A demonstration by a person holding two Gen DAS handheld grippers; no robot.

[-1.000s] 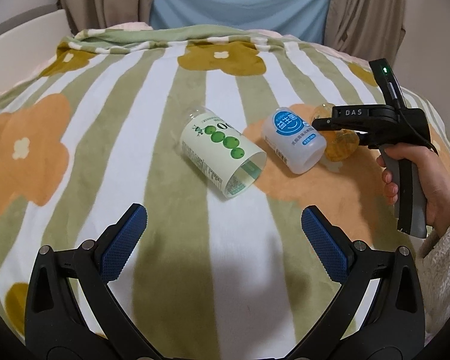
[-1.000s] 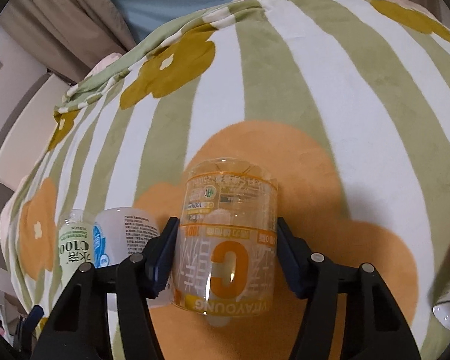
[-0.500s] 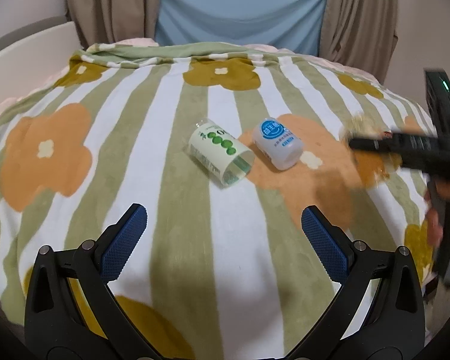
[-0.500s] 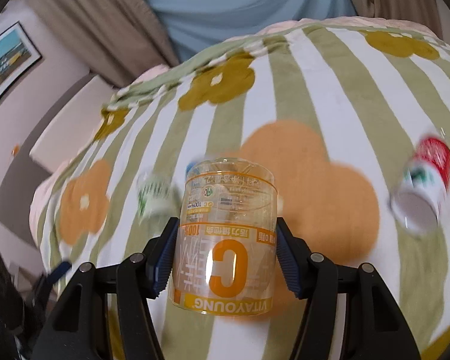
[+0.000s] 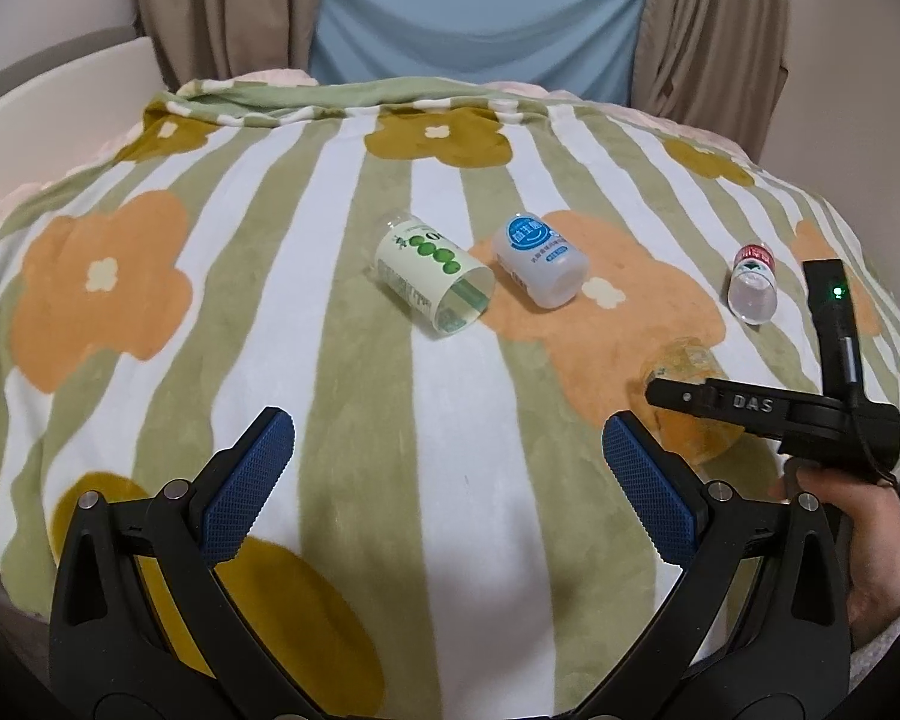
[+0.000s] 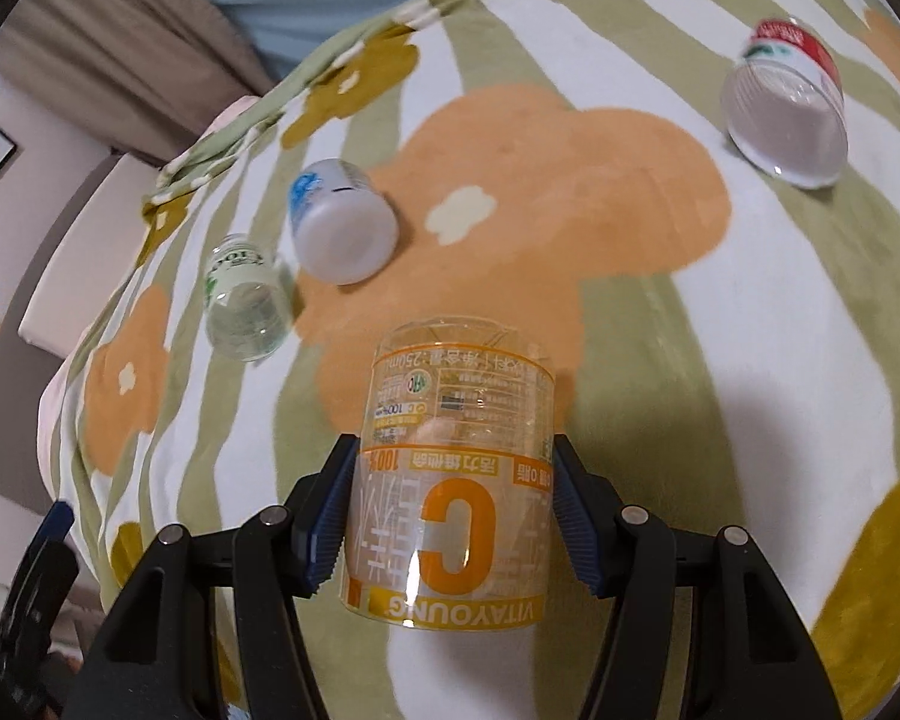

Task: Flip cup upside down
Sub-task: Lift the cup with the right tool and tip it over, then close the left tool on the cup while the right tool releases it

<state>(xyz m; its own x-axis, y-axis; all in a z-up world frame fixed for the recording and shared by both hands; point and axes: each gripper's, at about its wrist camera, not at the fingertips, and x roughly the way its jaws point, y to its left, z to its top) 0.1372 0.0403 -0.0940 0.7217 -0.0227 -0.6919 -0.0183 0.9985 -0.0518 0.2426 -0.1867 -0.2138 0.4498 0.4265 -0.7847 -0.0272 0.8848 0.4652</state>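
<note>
Right hand-held gripper (image 6: 453, 525) is clamping the clear orange-printed cup (image 6: 450, 480) by its sides, suspending it above the striped blanket (image 6: 660, 312) with the label reading inverted. Left hand-held gripper (image 5: 444, 468) is hanging wide open, holding nothing. Risk: thin plastic is likely flexing under the pads, so it may slip; the soft bedding may be tipping it on release.

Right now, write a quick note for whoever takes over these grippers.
Right hand-held gripper: shut on the clear plastic cup with the orange C label, held over the striped flower blanket, print inverted.
Left hand-held gripper: open, holding nothing.
On their sides: green-dotted clear cup, white blue-labelled cup, red-labelled clear cup.
Left: set the held cup down upside down; it isn't placed yet.
</note>
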